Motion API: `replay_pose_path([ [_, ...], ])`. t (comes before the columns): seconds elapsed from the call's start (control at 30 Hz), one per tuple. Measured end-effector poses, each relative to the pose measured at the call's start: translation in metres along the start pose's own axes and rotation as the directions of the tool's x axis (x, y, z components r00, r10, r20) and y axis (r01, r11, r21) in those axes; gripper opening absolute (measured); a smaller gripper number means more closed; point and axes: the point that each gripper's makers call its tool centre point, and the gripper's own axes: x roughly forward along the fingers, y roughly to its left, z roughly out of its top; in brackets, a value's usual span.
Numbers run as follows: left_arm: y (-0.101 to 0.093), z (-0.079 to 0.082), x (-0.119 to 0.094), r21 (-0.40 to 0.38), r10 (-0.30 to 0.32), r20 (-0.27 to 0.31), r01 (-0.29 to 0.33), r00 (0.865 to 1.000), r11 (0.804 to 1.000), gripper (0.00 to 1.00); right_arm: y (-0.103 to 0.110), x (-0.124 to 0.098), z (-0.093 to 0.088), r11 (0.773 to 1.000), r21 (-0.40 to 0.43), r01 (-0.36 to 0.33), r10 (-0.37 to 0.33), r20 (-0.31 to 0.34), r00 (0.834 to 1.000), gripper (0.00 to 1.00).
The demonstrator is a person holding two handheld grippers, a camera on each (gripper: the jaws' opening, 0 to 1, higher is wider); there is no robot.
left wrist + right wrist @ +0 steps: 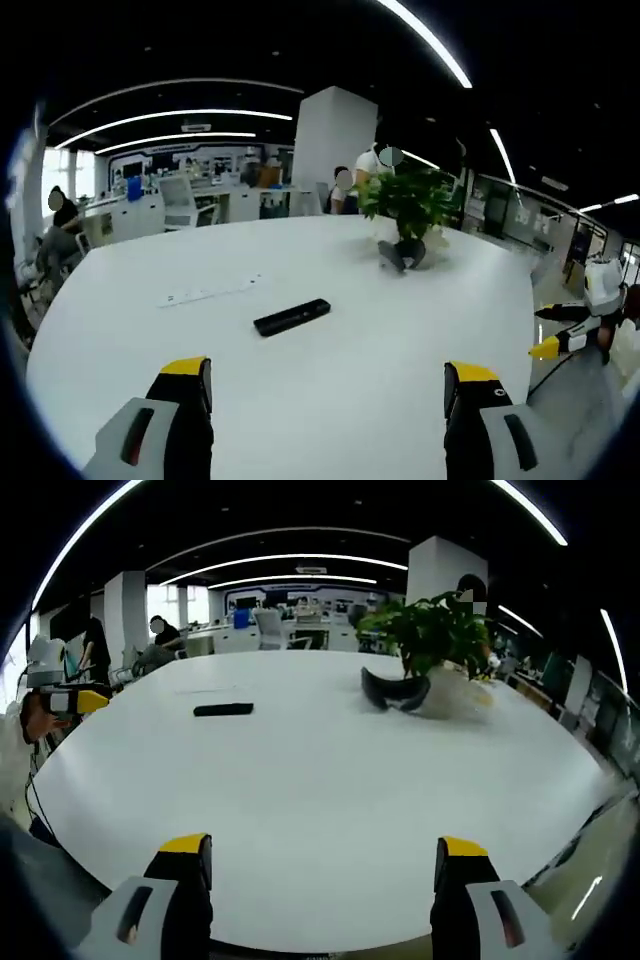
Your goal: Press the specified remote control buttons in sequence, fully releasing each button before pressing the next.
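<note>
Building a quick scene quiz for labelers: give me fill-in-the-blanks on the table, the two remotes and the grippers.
1. The black remote lies on a table whose colour is ____.
2. Beside it lies a second remote coloured ____.
3. The left gripper is ____, holding nothing.
4. Near the far edge stands a potted ____.

Missing words: white; white; open; plant

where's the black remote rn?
Black remote lies flat on the white table, mid-left in the left gripper view, just right of the white remote.
</note>
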Motion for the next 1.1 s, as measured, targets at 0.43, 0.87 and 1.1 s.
replay_pose_path([
  [0.43,-0.018,-0.03,-0.072,-0.058,0.099,0.042,-0.096,0.994,0.994,1.0,0.018,-0.008,0.012,0.997,-0.067,-0.033,0.035,0.025,0.999,0.91],
  [0.87,-0.006,-0.063,-0.118,-0.01,0.294,0.071,-0.295,0.953,0.956,1.0,0.019,-0.012,0.028,0.999,-0.053,-0.014,0.019,0.087,0.996,0.86],
  [1.1,-0.006,-0.071,-0.111,-0.045,0.329,0.092,-0.326,0.94,0.944,1.0,0.021,-0.012,0.029,0.997,-0.073,-0.019,0.027,0.111,0.993,0.85],
])
